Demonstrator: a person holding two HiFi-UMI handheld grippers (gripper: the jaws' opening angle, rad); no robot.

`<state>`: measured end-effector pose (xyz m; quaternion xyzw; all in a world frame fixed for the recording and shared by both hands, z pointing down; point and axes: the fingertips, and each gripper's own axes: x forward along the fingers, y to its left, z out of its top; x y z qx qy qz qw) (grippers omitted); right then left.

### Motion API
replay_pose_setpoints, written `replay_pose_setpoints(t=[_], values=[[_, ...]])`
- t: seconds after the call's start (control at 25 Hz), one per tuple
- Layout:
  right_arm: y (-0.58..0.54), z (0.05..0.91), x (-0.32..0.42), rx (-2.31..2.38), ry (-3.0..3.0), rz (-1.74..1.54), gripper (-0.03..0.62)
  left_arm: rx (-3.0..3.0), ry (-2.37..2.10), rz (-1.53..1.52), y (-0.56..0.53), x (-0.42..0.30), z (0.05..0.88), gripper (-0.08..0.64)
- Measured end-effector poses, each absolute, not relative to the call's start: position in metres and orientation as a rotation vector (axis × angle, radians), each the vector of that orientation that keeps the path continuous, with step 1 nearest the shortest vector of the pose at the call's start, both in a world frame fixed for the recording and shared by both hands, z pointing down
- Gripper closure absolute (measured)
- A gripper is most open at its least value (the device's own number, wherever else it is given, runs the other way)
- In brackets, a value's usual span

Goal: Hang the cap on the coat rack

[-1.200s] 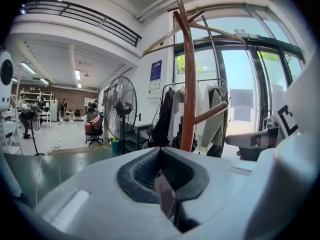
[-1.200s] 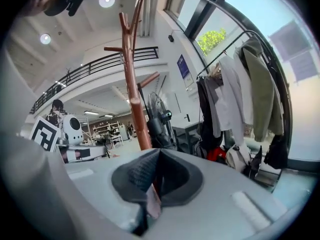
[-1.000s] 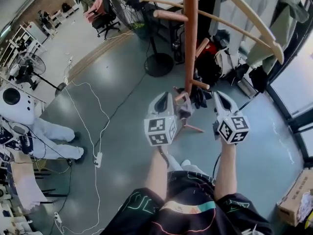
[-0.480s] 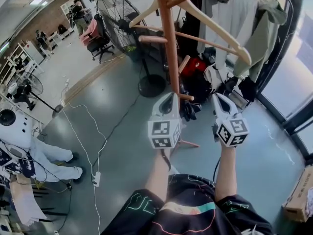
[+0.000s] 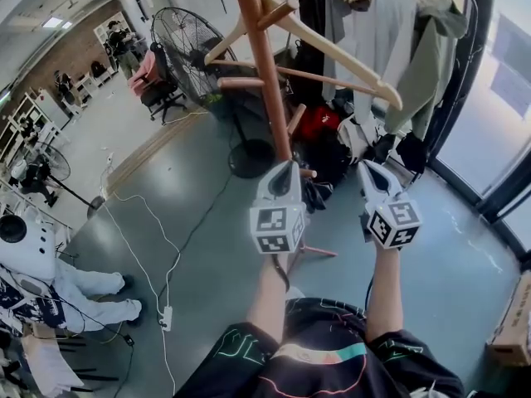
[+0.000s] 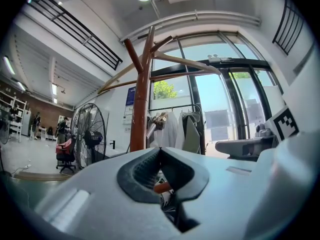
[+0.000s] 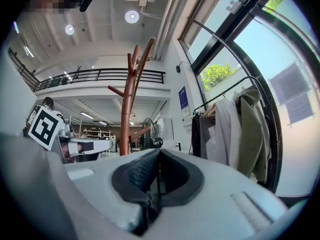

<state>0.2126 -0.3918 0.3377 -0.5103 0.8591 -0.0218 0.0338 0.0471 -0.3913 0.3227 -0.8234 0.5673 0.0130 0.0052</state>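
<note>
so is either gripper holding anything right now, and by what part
Nothing is held. The left gripper and the right gripper each have their jaws closed together with nothing between them.

Tall reddish-brown wooden coat rack (image 5: 259,65) stands upright, branching upward

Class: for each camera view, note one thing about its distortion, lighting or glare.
Head view: the wide angle tilts the coat rack, and the light is even. Left gripper view: a fisheye circle with black corners, and the window glares. Right gripper view: the same dark rim, and the ceiling lamp flares.
</note>
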Motion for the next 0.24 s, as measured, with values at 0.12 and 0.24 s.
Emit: replay_pose_setpoints(t=[0.12,0.24], values=[[-0.397,0.338,0.216,-1.566,2.651,-0.062,0.588,-2.579,1.784,0.034,-0.399,0.05,0.324,0.551],[-0.406,0.336,0.221,-1.563,2.659,-0.057,0.588,-2.583,1.795,0.03,-0.409,0.054,0.324,0.551]])
